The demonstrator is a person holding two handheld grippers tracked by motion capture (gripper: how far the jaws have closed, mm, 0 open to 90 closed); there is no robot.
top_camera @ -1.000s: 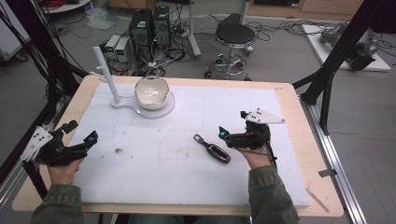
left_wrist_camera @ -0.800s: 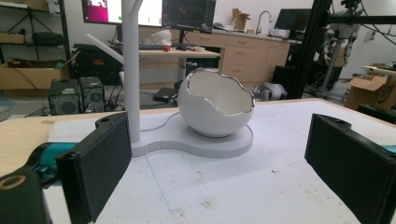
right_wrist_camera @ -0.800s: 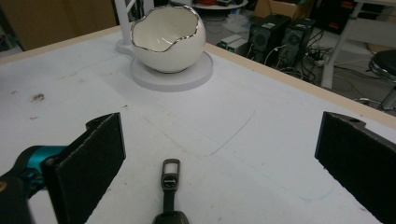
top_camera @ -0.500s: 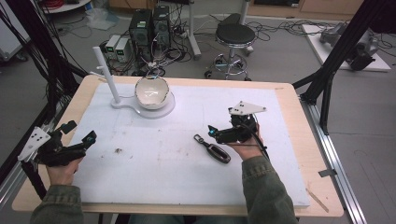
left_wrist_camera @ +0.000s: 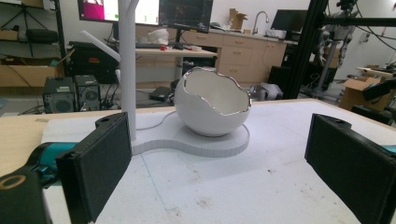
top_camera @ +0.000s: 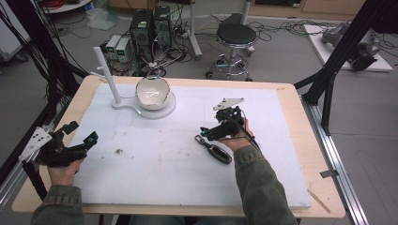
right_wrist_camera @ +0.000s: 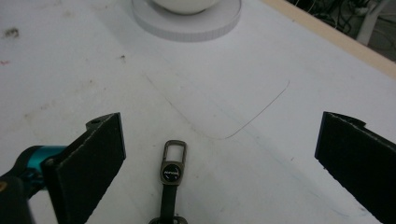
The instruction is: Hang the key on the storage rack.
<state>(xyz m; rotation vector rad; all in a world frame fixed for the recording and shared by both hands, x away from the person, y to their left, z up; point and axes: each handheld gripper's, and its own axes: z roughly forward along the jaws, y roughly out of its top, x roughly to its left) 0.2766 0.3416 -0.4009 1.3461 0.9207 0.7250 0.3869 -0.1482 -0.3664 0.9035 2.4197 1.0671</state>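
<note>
While the right gripper (top_camera: 210,132) hung just over the key fob (top_camera: 214,149) near mid-table, its jaws stood wide apart, nothing between them. In the right gripper view the fob's strap and metal clip (right_wrist_camera: 174,151) lay between the two black pads, clip end pointing away from the cam, long axis running roughly along the gripper's line of sight, so prob. the jaws would close across the narrow width. Fob lay flat on the white foam mat (top_camera: 187,178), dark body toward the person, clip end toward the bowl. Right hand (top_camera: 237,140) much nearer; judged the pick to be the right's job, needing mainly a short drop.

Left gripper (top_camera: 70,143) sat at the table's left edge, well apart from the fob, jaws also spread, empty. Its view faced the white egg-shaped bowl (left_wrist_camera: 212,102) w/ jagged silver rim, upright on a round white base (left_wrist_camera: 196,142), white post (left_wrist_camera: 127,65) beside it.

Surface: white foam sheet over a pale wood tabletop (top_camera: 300,117), scuffed, small dark specks (top_camera: 118,151), faint pencil curve in the right gripper view. Looked soft, slight give, so low fob may be awkward to get under.

Room: lab, computer towers (top_camera: 150,28) and cables on floor, black stool (top_camera: 237,37), black frame struts either side
</note>
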